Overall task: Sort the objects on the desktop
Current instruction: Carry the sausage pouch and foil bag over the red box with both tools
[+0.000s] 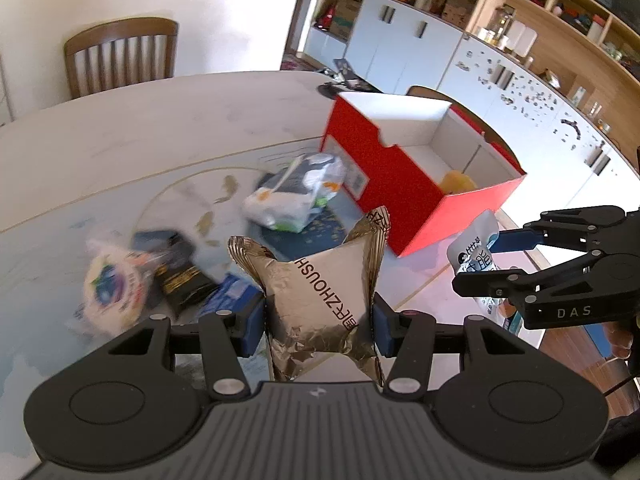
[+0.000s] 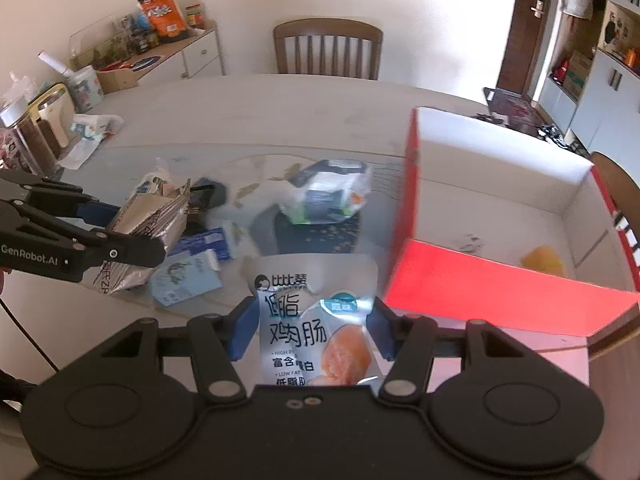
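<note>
Holding a foil pouch in the left gripper, squeezing it across its puffed middle with the blue pads, clear of the table, on the near left side of the red box. Holding a sausage pouch in the right gripper in the same way, pinching it by both side edges near the box's front wall. Judging both to be light, soft and air-cushioned: yielding under pressure, crinkling rather than breaking, and probably slippery on the glossy film, so likely sliding or swinging if gripped loosely. Taking hold across the filled body, as now, looking safer than pinching the thin crimped seams, which would be folding over. Judging a drop into the open box to be harmless for such packets. Failing to see the lower end of either pouch, cut off behind each gripper's body. Making out little of the pile left of the box because of blur: a clear bag just beside the box's left wall, then a black pack, a blue pack and a round pack further left, with labels unreadable. Seeing only part of a yellow thing inside the box, half hidden by the front wall and too soft-edged to name. Seeing nothing of the box's near inside corner or of the table under both pouches.
</note>
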Tool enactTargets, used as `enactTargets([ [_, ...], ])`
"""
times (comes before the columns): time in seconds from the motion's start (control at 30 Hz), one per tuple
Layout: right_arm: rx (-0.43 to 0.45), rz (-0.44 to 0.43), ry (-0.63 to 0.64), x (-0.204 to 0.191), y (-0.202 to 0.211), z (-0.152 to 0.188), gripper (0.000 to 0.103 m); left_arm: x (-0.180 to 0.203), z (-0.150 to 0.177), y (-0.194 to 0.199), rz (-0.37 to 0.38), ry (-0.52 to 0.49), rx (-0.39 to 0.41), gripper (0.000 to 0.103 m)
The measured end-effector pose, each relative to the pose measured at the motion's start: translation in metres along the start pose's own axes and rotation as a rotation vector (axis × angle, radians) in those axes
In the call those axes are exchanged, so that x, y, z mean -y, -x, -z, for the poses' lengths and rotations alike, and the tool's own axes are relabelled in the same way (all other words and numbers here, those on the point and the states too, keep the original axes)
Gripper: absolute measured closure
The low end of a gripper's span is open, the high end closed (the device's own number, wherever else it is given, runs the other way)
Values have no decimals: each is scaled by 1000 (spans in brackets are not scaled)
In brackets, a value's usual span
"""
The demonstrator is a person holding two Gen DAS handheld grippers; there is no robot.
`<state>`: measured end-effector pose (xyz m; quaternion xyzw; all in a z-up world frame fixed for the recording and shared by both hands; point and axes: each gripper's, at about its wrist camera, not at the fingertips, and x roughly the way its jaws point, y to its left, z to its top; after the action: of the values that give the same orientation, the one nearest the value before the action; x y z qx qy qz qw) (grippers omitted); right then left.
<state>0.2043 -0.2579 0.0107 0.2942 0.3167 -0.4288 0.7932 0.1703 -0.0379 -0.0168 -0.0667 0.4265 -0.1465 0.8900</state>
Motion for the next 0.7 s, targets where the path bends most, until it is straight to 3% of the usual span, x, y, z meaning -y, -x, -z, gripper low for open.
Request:
enactTargets([
  [0.7,70,65,-71,97,34,-9,46,84,-54,-43,66,-150,19,51],
])
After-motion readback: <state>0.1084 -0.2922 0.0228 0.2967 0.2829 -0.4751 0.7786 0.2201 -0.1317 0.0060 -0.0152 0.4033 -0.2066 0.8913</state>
